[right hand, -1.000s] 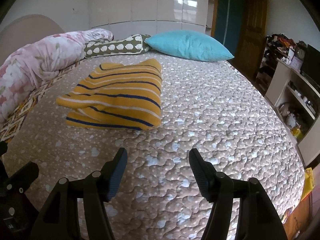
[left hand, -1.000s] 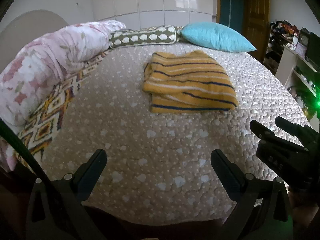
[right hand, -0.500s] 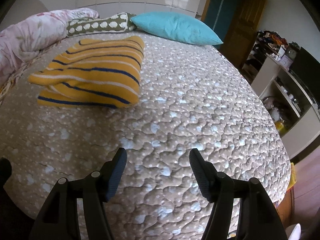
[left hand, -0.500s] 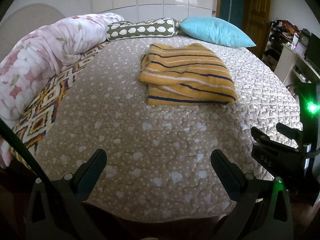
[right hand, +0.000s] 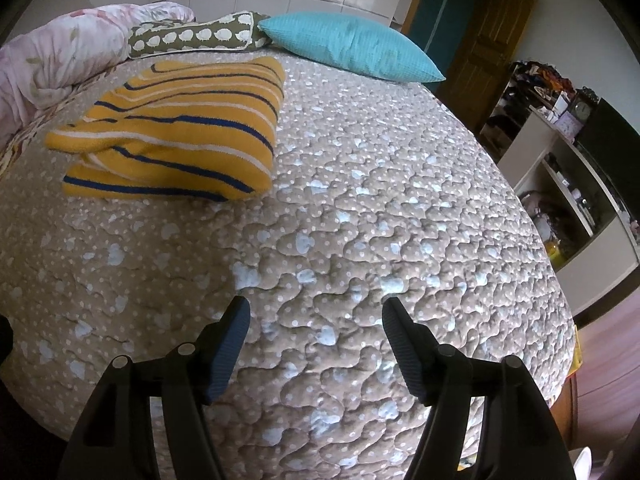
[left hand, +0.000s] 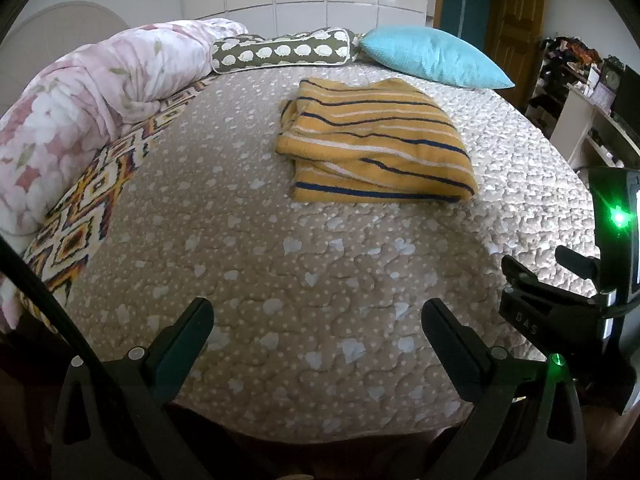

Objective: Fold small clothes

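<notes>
A folded yellow garment with blue and white stripes (left hand: 374, 142) lies on the beige quilted bed (left hand: 304, 280), towards the pillows; it also shows in the right wrist view (right hand: 176, 132) at the upper left. My left gripper (left hand: 318, 318) is open and empty, low over the near edge of the bed, well short of the garment. My right gripper (right hand: 316, 316) is open and empty, over the near right part of the bed. Its body shows at the right of the left wrist view (left hand: 560, 304).
A pink floral duvet (left hand: 80, 108) is bunched along the left side over a patterned sheet (left hand: 96, 196). An olive bolster (left hand: 280, 52) and a turquoise pillow (left hand: 428, 58) lie at the head. White shelves (right hand: 568, 184) and a wooden door (right hand: 492, 52) stand to the right.
Both grippers have pulled back from the garment towards the foot of the bed and stayed open. The right one has tilted and turned rightwards, so the garment sits farther left.
</notes>
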{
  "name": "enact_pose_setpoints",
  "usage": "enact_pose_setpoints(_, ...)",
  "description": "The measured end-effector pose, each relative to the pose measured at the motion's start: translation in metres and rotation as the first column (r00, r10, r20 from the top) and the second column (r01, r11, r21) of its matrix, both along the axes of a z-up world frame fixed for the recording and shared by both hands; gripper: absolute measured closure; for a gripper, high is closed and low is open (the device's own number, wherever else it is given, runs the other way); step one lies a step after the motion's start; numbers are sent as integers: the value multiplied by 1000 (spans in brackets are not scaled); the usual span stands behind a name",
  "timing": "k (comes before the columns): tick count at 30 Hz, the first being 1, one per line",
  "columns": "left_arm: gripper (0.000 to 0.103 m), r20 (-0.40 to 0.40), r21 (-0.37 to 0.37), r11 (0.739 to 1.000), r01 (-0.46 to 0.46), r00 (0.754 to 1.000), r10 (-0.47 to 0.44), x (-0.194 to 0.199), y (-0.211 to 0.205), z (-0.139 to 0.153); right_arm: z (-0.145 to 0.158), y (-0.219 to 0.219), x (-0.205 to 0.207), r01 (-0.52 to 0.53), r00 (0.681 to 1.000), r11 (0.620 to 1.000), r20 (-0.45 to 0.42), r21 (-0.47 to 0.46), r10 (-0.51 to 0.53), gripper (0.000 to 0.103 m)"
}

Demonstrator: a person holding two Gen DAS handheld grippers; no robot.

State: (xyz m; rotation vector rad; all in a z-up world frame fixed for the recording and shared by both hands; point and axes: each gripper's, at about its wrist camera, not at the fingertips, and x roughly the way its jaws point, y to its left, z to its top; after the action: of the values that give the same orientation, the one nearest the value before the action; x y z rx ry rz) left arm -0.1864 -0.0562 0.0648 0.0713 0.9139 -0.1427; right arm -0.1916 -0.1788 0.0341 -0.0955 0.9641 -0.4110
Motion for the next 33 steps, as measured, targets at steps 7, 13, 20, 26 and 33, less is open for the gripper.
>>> enact_pose_setpoints(7,0,-2,0,1000,-1,1000,1,0,1,0,-3,1,1,3,1000,1000,-12,-13,-3,30)
enact_pose_setpoints(13,0,-2,6,1000,2,1000,-2,0,-1,0,-4,2,2,0,1000,1000,-20,-23,-1,30)
enact_pose_setpoints(20,0,-2,7,1000,2,1000,-2,0,-1,0,-5,1,2,1,1000,1000,-21,-22,-1,29)
enact_pose_setpoints(26,0,-6,5,1000,1,1000,-1,0,-2,0,-5,1,1,1,1000,1000,-21,-22,-1,28)
enact_pose_setpoints(33,0,-15,2,1000,7,1000,-7,0,-1,-3,-6,1,1,2,1000,1000,-20,-18,-2,27)
